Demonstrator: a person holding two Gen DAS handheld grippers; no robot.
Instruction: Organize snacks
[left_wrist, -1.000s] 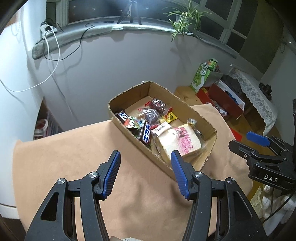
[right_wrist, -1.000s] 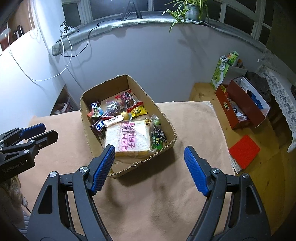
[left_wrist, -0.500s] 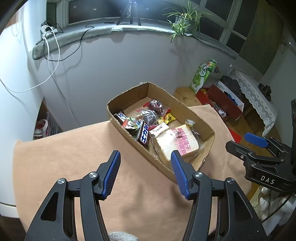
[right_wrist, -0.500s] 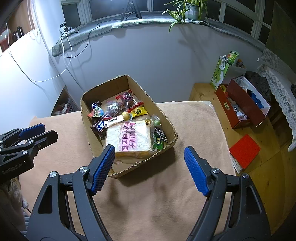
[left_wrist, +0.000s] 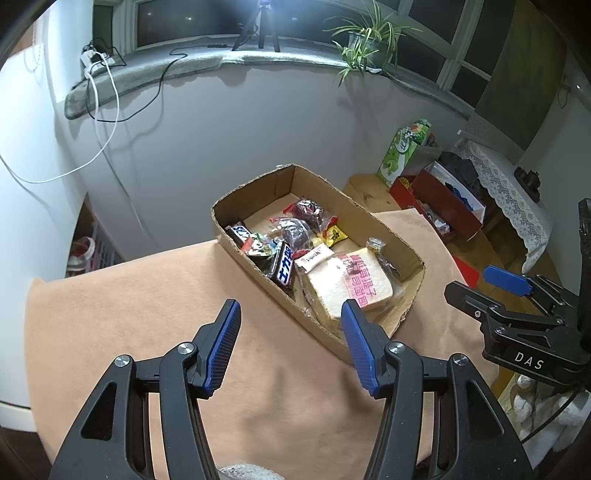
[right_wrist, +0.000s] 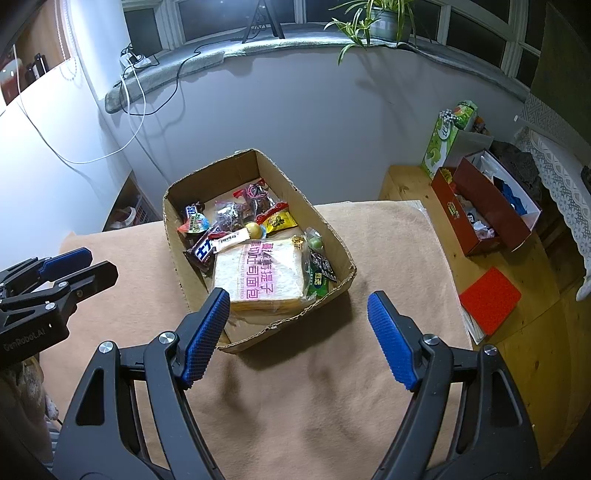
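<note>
- Left wrist view is looking down on the worktop (left_wrist: 110, 295), which is wearing a tan cloth, with the cardboard box (left_wrist: 402, 243) sitting just right of frame centre.
- The left tongs (left_wrist: 290, 317) are hanging released at the bottom centre of that view, blue pads apart and nothing lying between them; the right-hand pad is overlapping the near edge of the box in the picture, though contact cannot be told.
- The right tongs (right_wrist: 298, 306) are gaping wider in the lower middle of the right wrist view, also grasping nothing, with bare cloth and the box's near corner showing between the pads.
- The snacks are all lying inside the box: a bagged loaf of sliced bread (right_wrist: 258, 277) with pink lettering is filling the near end, a dark chocolate bar (left_wrist: 284, 271) is leaning against the left wall, and small wrapped candies (right_wrist: 236, 214) are crowding the middle.
- A yellow packet (right_wrist: 279, 221) is resting just beyond the bread, and a green packet (right_wrist: 320, 282) is wedging between the bread and the right wall.
- The far end of the box floor is showing bare cardboard.
- Each pair of tongs is appearing at the edge of the other's view, well apart from the box.
- A potted plant (left_wrist: 364, 42) is sitting on the windowsill in the upper right.
</note>
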